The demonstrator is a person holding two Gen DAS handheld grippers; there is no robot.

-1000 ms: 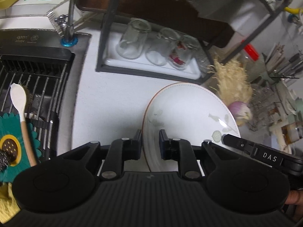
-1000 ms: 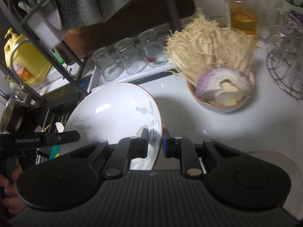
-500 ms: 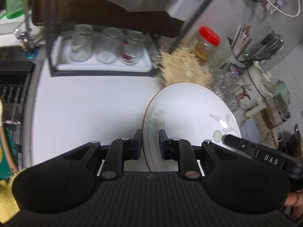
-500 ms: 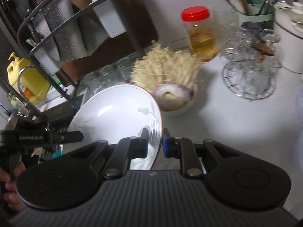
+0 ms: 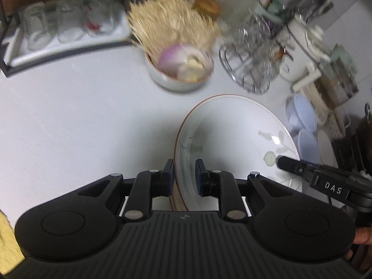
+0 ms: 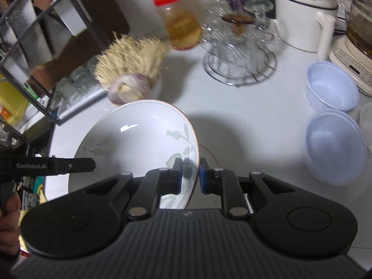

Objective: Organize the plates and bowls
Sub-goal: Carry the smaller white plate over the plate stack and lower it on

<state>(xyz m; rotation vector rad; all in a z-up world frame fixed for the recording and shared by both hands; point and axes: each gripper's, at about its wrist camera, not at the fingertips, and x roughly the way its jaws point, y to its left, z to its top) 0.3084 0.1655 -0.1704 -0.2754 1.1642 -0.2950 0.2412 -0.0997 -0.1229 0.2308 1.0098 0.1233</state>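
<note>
We hold both grippers angled steeply down over the white counter, one on each side of a shallow white plate with a pale leaf pattern and a thin brown rim. Our left gripper is clamped on the plate's left edge, its pads nearly together with the rim between them. Our right gripper pinches the opposite, right edge the same way. The plate hangs clear above the counter, tilted between the two tools. Far of it stands a bowl of onion and enoki mushrooms, then a red-lidded jar and a wire glass stand. Two pale blue plastic bowls sit to the right. Open counter lies between plate and blue bowls.
</note>
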